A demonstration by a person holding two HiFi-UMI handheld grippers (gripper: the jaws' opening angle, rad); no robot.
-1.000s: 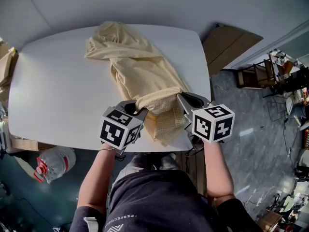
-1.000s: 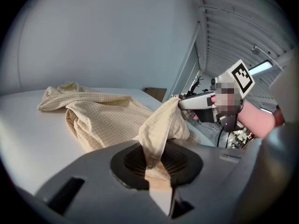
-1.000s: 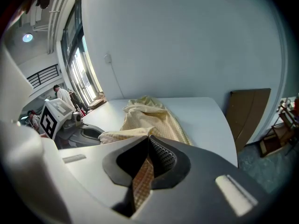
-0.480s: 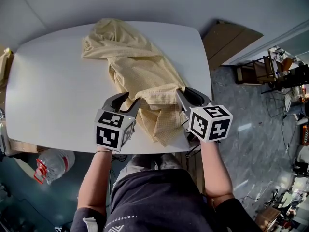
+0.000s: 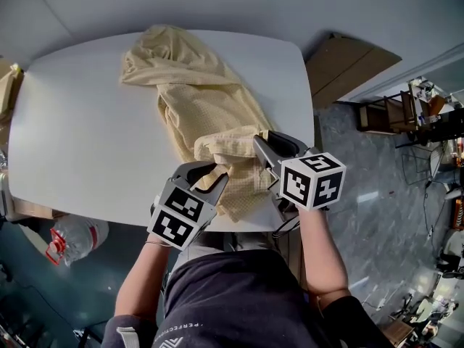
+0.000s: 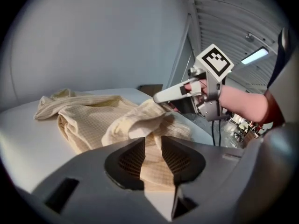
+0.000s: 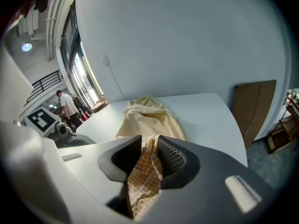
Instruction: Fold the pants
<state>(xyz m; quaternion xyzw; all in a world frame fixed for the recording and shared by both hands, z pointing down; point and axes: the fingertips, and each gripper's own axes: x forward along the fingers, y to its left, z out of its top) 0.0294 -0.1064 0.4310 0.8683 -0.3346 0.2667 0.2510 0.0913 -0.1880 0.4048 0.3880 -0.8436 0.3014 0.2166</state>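
Observation:
Pale yellow pants lie crumpled on the white table, one end hanging over the near edge. My left gripper is at that near end. Its jaws have just been closing; in the left gripper view a narrow gap remains, with cloth lying in it unpressed. My right gripper is at the bunched hem on the right. Its jaws have just been opening; in the right gripper view a fold of the pants hangs loosely between them.
A large water bottle lies on the floor below the table's left edge. A brown board leans against the wall at the right, with shelves and clutter beyond. A person stands far off.
My left gripper swung left off the cloth with its jaws apart, then came back right onto the hem. The near end of the pants now bunches further up the table. The right jaws have parted.

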